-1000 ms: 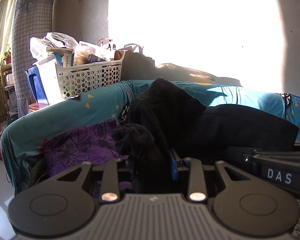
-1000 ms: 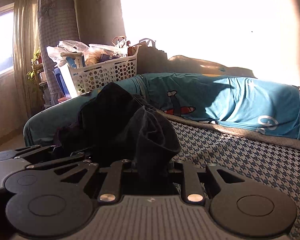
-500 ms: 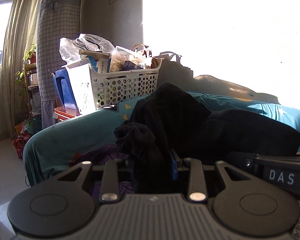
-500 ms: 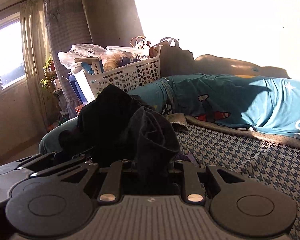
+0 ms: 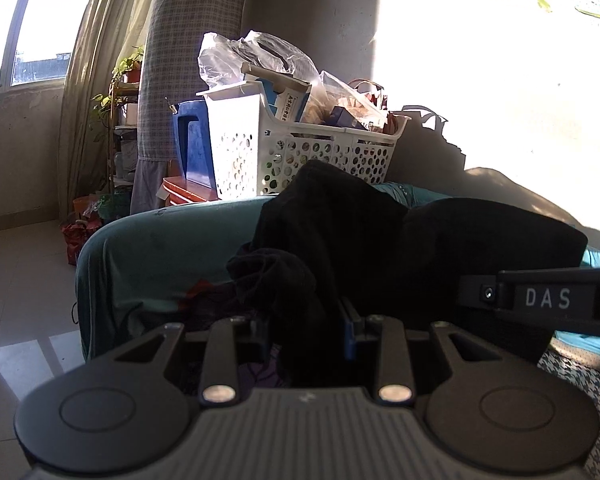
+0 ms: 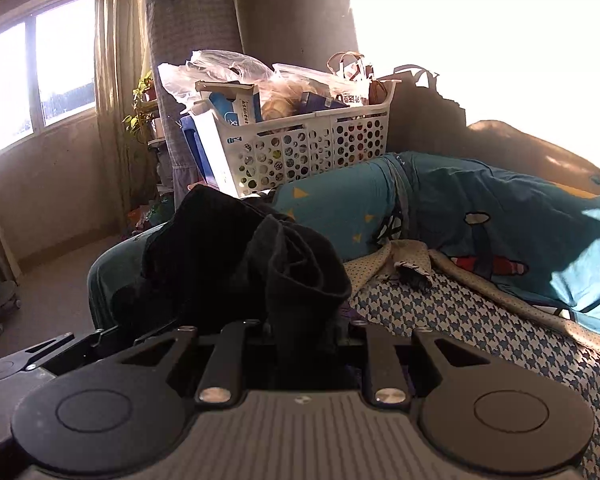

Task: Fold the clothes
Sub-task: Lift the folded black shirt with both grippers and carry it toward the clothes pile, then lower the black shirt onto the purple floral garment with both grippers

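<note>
**Q: What have your tools got hold of?**

**A:** My left gripper (image 5: 306, 330) is clamped on a bunch of the black garment (image 5: 340, 232), which heaps up directly ahead of it and spreads off to its right. My right gripper (image 6: 308, 330) is pinched on another fold of the same black garment (image 6: 236, 256); the cloth rises between its fingers and slumps to its left. The right gripper's body, lettered "DAS", shows at the right edge of my left camera, so the two tools sit close side by side.

**Q: And what lies under them?**

**A:** A blue-and-white houndstooth cover (image 6: 480, 332) stretches ahead and to the right of my right gripper, with a beige dotted cloth (image 6: 408, 256) rumpled along its far edge. Beyond that lies a teal printed sheet (image 6: 500, 216), draped over a rounded end ahead-left of my left gripper. A scrap of purple fabric (image 5: 260, 372) peeks out just below the left fingers.

**Q: The room?**

**A:** Behind the garment stands a white perforated laundry basket (image 5: 300, 156) crammed with boxes and plastic bags (image 5: 252, 54). To its left are a blue bin (image 5: 192, 140), a checked curtain (image 5: 180, 60), potted plants (image 5: 124, 70) and a window (image 5: 24, 24). Hard sun washes out the wall (image 5: 500, 80) ahead-right, and pale floor tiles (image 5: 20, 280) gleam far left.
</note>
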A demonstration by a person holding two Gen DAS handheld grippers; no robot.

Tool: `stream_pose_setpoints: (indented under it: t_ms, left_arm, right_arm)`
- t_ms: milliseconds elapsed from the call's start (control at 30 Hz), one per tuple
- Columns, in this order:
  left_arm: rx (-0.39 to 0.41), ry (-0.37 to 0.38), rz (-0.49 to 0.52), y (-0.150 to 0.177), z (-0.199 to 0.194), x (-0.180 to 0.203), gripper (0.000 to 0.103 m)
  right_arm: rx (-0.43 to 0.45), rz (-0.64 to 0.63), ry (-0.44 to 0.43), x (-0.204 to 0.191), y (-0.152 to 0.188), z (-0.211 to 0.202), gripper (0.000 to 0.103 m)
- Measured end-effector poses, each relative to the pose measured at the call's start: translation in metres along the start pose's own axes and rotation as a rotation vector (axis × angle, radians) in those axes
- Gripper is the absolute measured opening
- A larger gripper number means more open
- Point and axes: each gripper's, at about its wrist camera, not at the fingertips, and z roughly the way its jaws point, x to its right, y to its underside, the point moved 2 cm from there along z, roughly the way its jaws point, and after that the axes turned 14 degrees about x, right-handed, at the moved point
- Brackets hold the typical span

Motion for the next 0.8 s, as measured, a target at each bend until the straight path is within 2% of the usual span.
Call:
stream_pose_setpoints:
  t_ms: [267, 433, 700, 800]
  left_arm:
    - [-0.050, -0.089, -0.089, 0.012, 0.017, -0.008, 0.029]
    - [-0.061, -0.080, -0.090, 0.014, 0.020, -0.008, 0.029]
    - [-0.112, -0.058, -0.122, 0.021, 0.029, -0.016, 0.029]
    - [-0.118, -0.080, -0.141, 0.023, 0.028, -0.022, 0.029]
  right_arm:
    - [-0.074, -0.179, -0.074, -0.005, -0.016, 0.046, 0.020]
    - [-0.123, -0.266, -0.141, -0.007, -0.018, 0.068, 0.019]
    - [-0.096, -0.300, -0.144, -0.005, -0.022, 0.069, 0.019]
    - [-0.085, -0.311, -0.144, -0.008, -0.022, 0.064, 0.019]
